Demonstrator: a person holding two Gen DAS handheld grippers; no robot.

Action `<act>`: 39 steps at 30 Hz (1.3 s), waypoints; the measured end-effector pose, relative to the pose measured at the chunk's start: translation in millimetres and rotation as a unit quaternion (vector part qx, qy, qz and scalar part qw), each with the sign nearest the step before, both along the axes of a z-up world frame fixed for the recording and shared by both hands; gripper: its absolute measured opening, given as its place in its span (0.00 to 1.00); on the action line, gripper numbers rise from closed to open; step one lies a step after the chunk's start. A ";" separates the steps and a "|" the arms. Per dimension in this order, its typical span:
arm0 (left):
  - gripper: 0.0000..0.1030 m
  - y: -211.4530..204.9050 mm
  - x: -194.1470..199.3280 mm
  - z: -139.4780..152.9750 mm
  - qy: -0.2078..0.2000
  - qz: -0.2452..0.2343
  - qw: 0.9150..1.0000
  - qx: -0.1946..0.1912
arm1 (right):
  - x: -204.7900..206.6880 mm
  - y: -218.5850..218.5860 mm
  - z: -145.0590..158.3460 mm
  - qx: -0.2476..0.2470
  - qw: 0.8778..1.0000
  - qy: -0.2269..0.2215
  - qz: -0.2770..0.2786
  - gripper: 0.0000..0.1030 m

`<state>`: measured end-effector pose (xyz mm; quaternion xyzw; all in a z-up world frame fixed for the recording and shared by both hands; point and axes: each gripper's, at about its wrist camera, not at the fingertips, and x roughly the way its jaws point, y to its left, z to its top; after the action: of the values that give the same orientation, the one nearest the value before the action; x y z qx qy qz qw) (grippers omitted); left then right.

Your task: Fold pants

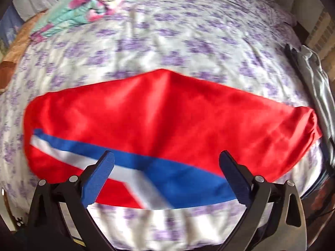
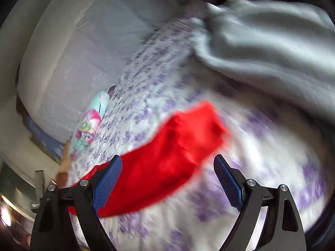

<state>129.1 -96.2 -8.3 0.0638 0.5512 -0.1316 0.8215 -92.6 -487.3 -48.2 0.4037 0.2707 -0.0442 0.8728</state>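
Observation:
The red pants [image 1: 167, 117] lie folded lengthwise on the bed, with a blue and white side stripe [image 1: 159, 173] along the near edge. My left gripper [image 1: 167, 159] is open and empty, hovering over the striped edge near the middle. In the blurred right wrist view the pants [image 2: 167, 163] show as a red band. My right gripper [image 2: 167, 161] is open and empty above one end of them.
The bed has a white sheet with purple flowers [image 1: 167, 41]. A colourful folded blanket [image 1: 88, 6] lies at the far left. A grey garment [image 2: 272, 52] lies at the bed's right side, also in the left wrist view [image 1: 314, 79]. A grey headboard cushion [image 2: 83, 52] stands behind.

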 end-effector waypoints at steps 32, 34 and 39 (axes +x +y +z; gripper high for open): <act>0.95 116.9 -25.7 -28.6 -0.112 0.149 0.976 -0.110 | 119.1 260.1 44.3 -0.333 0.891 -0.038 0.306 0.52; 0.95 113.0 -22.7 -29.4 -0.116 0.143 0.977 -0.105 | 108.8 251.1 54.6 -0.343 0.894 -0.045 0.283 0.52; 0.95 111.5 -19.2 -32.8 -0.120 0.145 0.976 -0.106 | 123.4 285.8 61.6 -0.412 0.839 -0.039 0.353 0.56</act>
<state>109.9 15.3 -41.2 -0.0890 0.4350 -0.0602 0.8940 30.7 -201.5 13.4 -0.1140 0.3170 0.1752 0.9251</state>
